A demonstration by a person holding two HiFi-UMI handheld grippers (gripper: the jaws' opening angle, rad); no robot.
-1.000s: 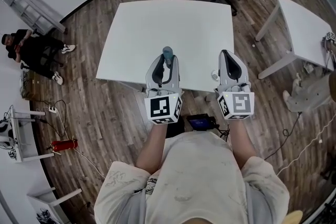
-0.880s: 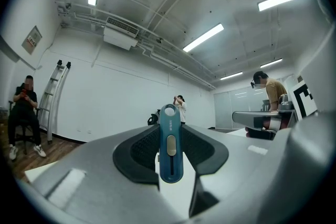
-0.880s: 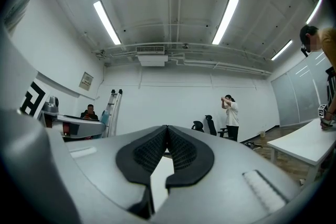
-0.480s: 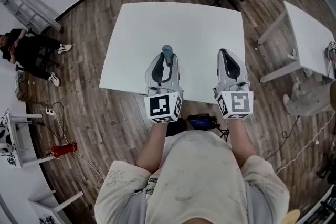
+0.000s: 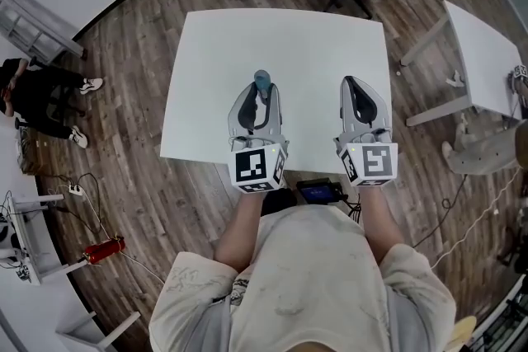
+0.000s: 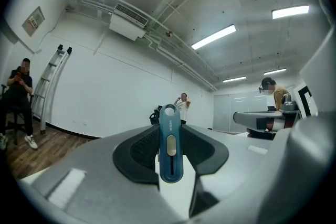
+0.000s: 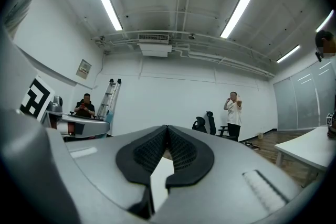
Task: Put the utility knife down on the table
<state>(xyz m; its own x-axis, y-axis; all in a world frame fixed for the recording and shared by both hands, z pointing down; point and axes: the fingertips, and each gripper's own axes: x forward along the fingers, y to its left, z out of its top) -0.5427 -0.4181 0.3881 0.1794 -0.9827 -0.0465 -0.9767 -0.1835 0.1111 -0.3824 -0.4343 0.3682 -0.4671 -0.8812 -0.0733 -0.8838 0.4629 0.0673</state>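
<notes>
Head view: the left gripper (image 5: 261,95) pinches the utility knife (image 5: 262,81), poking past its tips over the table (image 5: 231,37). Left gripper view: knife upright between the pads (image 6: 139,152) — dropped from up here, it may bounce off. Right gripper view: the right gripper (image 7: 166,134) is pressed together, empty.

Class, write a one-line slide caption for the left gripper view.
Left gripper holds a teal utility knife between its fingers.

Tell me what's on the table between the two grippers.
Nothing: in the head view only bare white table shows between the left gripper, shut on the utility knife, and the empty right gripper.
</notes>
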